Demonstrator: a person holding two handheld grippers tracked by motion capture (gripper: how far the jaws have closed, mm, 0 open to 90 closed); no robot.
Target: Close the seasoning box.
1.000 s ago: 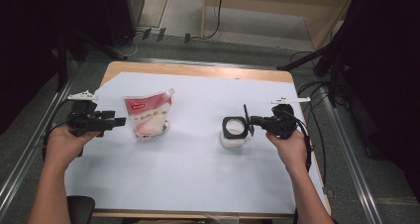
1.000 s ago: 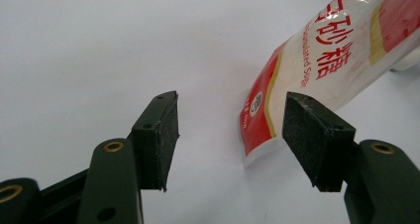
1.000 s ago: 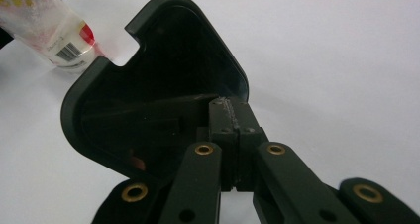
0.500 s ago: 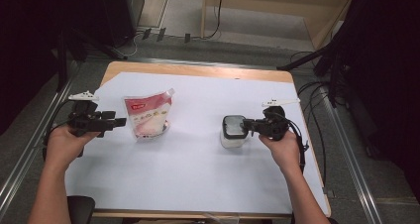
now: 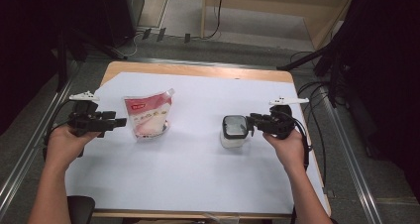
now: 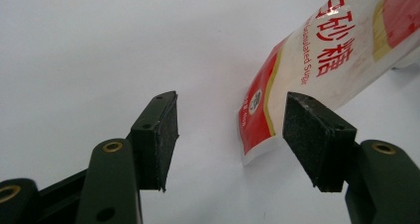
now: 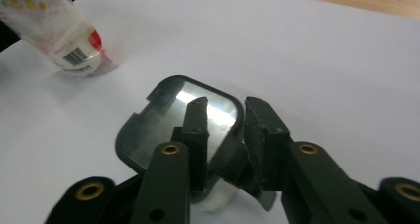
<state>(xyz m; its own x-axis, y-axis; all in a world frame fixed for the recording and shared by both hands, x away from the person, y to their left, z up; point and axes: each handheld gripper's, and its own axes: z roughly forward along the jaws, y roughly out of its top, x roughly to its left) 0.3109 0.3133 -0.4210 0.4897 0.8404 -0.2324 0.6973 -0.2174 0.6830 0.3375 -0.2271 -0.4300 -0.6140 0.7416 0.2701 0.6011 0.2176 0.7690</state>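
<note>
White table (image 5: 198, 184) holds one sugar pouch (image 5: 147, 116), one lidded container (image 5: 234, 131); both tongs gape, gripping nothing.

My high camera hangs above my side, looking forward and down over the whole table (image 5: 198, 184). My left gripper's camera sits low and close, facing the sugar pouch (image 6: 317, 70). My right one looks, I think, across the container (image 7: 173, 130) toward that pouch.

Bare white table cover (image 5: 198, 174) is lying open between and in front of both hands. The sugar pouch (image 5: 147, 116) is blocking the left side; the lidded container (image 5: 234, 131) is standing at right.
</note>
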